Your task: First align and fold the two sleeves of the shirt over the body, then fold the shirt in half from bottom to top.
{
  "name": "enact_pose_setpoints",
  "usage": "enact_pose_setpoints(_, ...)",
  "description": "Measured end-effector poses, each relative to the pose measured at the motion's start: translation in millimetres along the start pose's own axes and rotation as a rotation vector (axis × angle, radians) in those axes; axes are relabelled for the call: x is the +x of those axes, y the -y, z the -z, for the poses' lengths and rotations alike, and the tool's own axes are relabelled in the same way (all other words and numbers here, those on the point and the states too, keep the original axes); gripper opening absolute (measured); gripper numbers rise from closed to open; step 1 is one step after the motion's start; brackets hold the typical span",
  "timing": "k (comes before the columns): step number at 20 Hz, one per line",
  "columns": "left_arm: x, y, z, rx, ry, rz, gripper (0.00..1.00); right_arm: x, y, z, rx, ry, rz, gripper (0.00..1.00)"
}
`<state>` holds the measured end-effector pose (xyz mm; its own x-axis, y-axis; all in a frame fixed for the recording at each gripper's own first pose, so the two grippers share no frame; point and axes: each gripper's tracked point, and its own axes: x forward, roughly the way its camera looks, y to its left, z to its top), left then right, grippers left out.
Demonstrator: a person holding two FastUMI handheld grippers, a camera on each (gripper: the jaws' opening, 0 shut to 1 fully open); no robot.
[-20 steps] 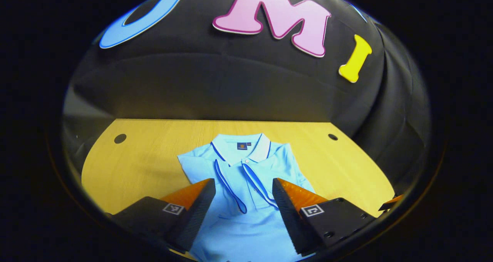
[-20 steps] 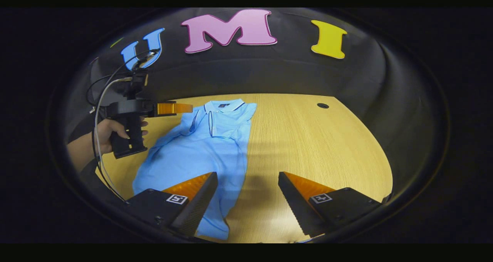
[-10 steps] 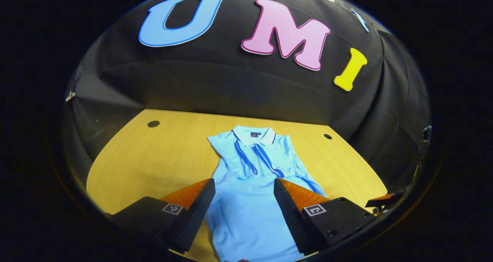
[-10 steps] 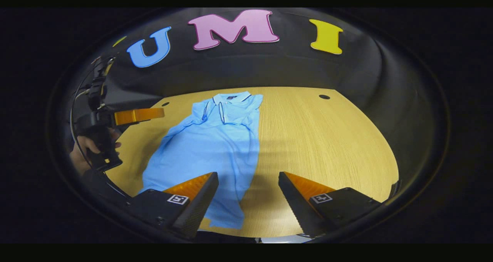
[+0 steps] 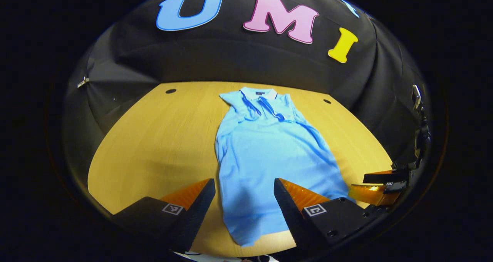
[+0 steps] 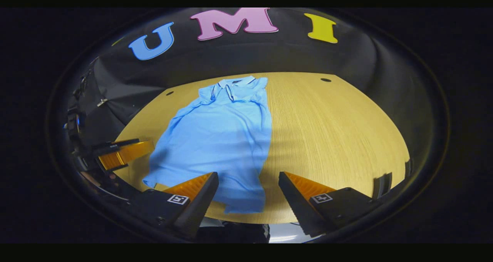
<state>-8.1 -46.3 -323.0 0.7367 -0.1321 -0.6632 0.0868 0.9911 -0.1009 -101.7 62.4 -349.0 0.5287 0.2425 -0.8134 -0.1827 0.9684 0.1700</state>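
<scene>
A light blue polo shirt lies flat on the wooden table, collar at the far end, both sleeves folded in over the chest. In the right gripper view the same shirt stretches from the far edge down to the near edge. My left gripper hovers open above the shirt's hem with nothing between its fingers. My right gripper is open too, held over the hem's right corner. Each gripper also appears at the rim of the other's view: the right gripper and the left gripper.
The table has small dark holes near its far corners, one hole at the left and another hole at the right. Black cloth walls close in behind and at both sides. Bare wood lies on either side of the shirt.
Both grippers have drawn back toward the near edge of the table and risen, so the whole shirt down to its hem is now in sight. The shirt has not moved.
</scene>
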Motion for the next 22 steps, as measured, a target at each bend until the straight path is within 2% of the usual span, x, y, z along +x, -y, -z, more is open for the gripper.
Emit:
enact_pose_setpoints(7,4.6,-4.5,67.8,0.048,-0.118,-0.049,0.98,13.5,-2.7,33.7,-0.003,-0.051,0.005,0.99)
enact_pose_setpoints(8,6.3,-3.3,67.2,0.079,-0.103,-0.054,0.98,13.4,-1.7,40.6,-0.018,-0.064,0.011,0.92)
enact_pose_setpoints(10,7.7,0.9,67.8,0.123,-0.101,-0.047,0.94,14.9,-0.1,39.7,-0.061,-0.054,0.031,0.9)
enact_pose_setpoints(12,9.8,9.1,69.6,0.136,-0.105,-0.03,0.81,18.4,-2.0,39.0,-0.093,-0.033,0.032,0.73)
enact_pose_setpoints(13,10.6,14.3,70.9,0.142,-0.105,-0.015,0.68,21.5,-2.9,37.8,-0.089,-0.037,0.023,0.54)
enact_pose_setpoints(14,11.5,18.8,70.9,0.141,-0.11,-0.003,0.59,21.1,-10.2,38.6,-0.066,-0.043,-0.003,0.55)
enact_pose_setpoints(15,13.3,22.2,70.3,0.138,-0.11,0.003,0.39,20.3,-11.8,40.8,-0.047,-0.053,-0.012,0.25)
enact_pose_setpoints(16,14.6,25.0,70.3,0.129,-0.119,-0.002,0.33,21.0,-13.6,37.7,-0.044,-0.052,-0.018,0.16)
enact_pose_setpoints(17,15.2,26.0,68.8,0.12,-0.119,-0.009,0.16,23.1,-15.2,41.5,-0.057,-0.065,-0.035,0.15)
enact_pose_setpoints(18,15.4,26.3,68.3,0.107,-0.126,-0.016,0.12,22.3,-16.1,38.8,-0.065,-0.068,-0.046,0.07)
enact_pose_setpoints(19,15.9,27.1,68.5,0.099,-0.135,-0.018,0.07,22.4,-16.1,40.0,-0.067,-0.084,-0.062,0.08)
enact_pose_setpoints(21,16.6,27.7,68.1,0.094,-0.164,-0.01,0.07,19.9,-15.5,40.0,-0.044,-0.103,-0.087,0.12)
enact_pose_setpoints(22,16.5,27.5,67.0,0.087,-0.173,-0.007,0.07,20.3,-15.4,40.0,-0.039,-0.113,-0.095,0.07)
